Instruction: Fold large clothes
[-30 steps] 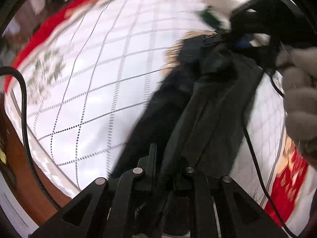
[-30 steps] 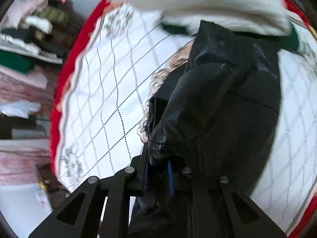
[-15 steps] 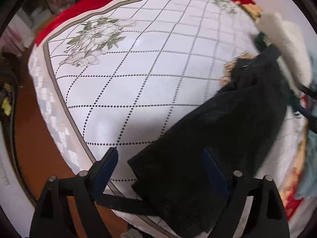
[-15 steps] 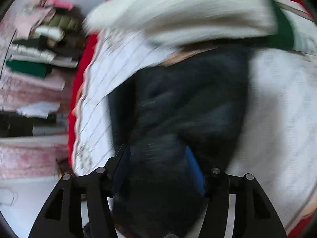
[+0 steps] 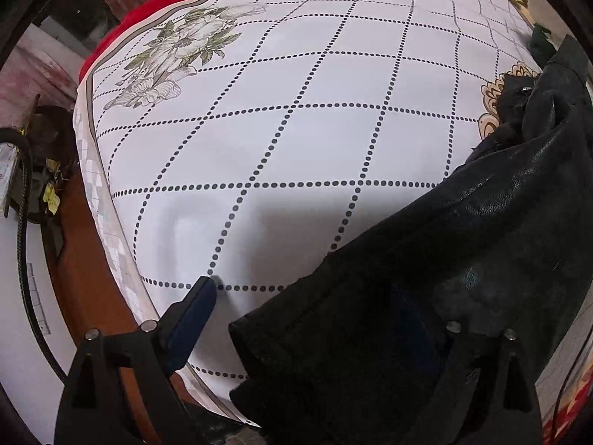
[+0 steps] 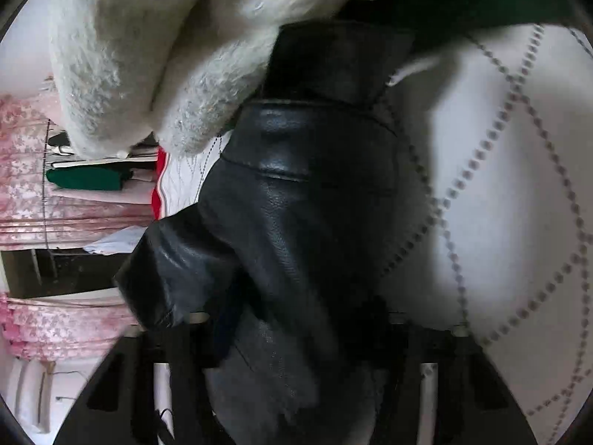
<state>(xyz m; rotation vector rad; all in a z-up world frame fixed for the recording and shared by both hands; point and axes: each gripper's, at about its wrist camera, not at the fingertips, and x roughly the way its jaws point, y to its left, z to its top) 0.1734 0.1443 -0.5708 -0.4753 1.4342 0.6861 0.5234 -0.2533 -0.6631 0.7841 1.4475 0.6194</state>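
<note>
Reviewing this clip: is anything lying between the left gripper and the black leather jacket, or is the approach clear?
Nothing visible stands in the way. The left gripper has its jaws opening directly over the black leather jacket, whose hem already lies between the fingers on the white patterned sheet. The bare sheet beside it holds no other item.

Pink curtains (image 6: 33, 200), cluttered shelves (image 6: 92, 170)

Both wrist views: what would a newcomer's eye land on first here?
The black leather jacket dominates, sprawled across the lower right of the white dotted-lattice bedspread in the left view. In the right view it fills the centre, with a fluffy white garment bunched above it. The left hand-held gripper is opening wide, with the jacket's edge between its fingers.
</note>
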